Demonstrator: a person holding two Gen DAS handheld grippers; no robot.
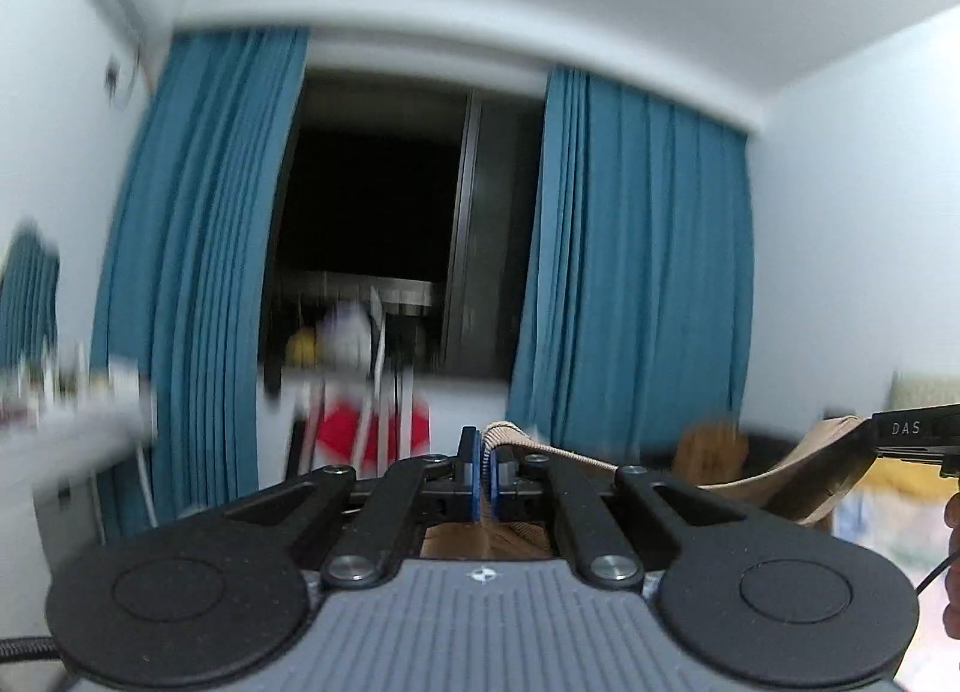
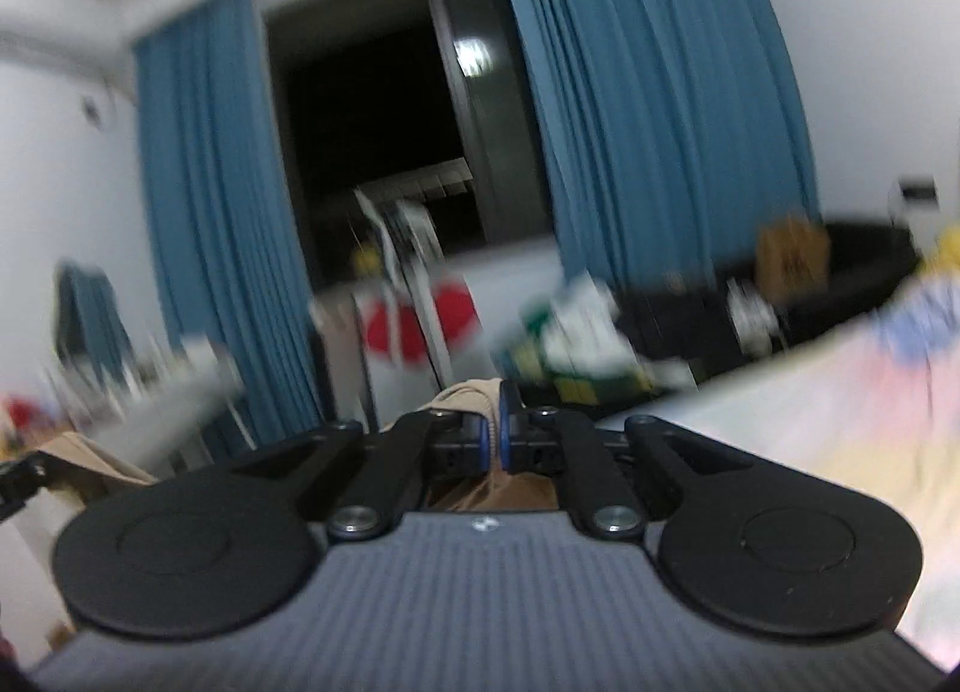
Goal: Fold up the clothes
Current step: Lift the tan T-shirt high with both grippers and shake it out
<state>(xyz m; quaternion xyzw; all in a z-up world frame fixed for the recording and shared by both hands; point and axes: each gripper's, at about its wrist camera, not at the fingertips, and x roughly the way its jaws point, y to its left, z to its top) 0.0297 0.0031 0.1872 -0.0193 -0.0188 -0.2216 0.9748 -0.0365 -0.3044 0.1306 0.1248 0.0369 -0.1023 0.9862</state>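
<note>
A tan ribbed garment (image 1: 780,476) is held up in the air between both grippers, its top edge stretched taut. My left gripper (image 1: 485,455) is shut on one corner of it; the cloth pokes up between the blue pads. In the left wrist view the right gripper (image 1: 918,431) grips the far corner at the right edge. My right gripper (image 2: 493,422) is shut on the garment's (image 2: 468,392) other corner. In the right wrist view the cloth (image 2: 90,461) runs left to the left gripper at the frame edge. Most of the garment hangs hidden below.
Blue curtains (image 1: 636,248) frame a dark window (image 1: 372,200) straight ahead. A bed with a pale patterned sheet (image 2: 810,422) lies to the right. A red and white object (image 2: 420,320) and clutter stand below the window. Both views are motion-blurred.
</note>
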